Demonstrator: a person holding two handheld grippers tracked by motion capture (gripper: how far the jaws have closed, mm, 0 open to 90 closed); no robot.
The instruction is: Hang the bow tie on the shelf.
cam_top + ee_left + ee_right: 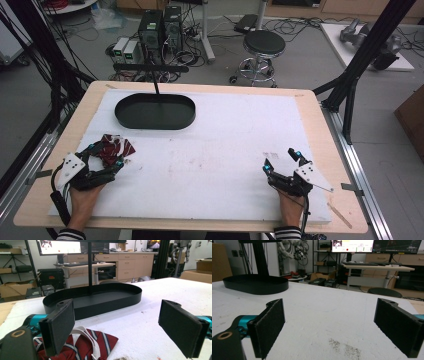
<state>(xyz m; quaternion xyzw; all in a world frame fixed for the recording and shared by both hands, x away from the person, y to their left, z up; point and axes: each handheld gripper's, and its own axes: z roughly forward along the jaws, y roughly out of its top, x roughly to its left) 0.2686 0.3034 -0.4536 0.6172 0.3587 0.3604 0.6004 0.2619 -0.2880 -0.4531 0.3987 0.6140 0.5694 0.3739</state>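
A white table (225, 150) carries a black oval tray (155, 111) at its far left. Near the front left corner, a crumpled red striped cloth (114, 148) lies between the wide-open left gripper (104, 156); the right gripper (281, 159) gapes empty.

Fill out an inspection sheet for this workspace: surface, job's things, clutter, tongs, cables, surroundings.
Surface: white sheet on a wooden table, some dirt marks.
Job's things: red striped cloth crumpled at the near left; black oval tray at the far left, nothing seen in it.
Clutter: nothing seen.
Tongs: left tongs open over the cloth; right tongs open over bare sheet.
Cables: one trails from each pair of tongs.
Surroundings: stool, computer boxes, loose floor wiring.
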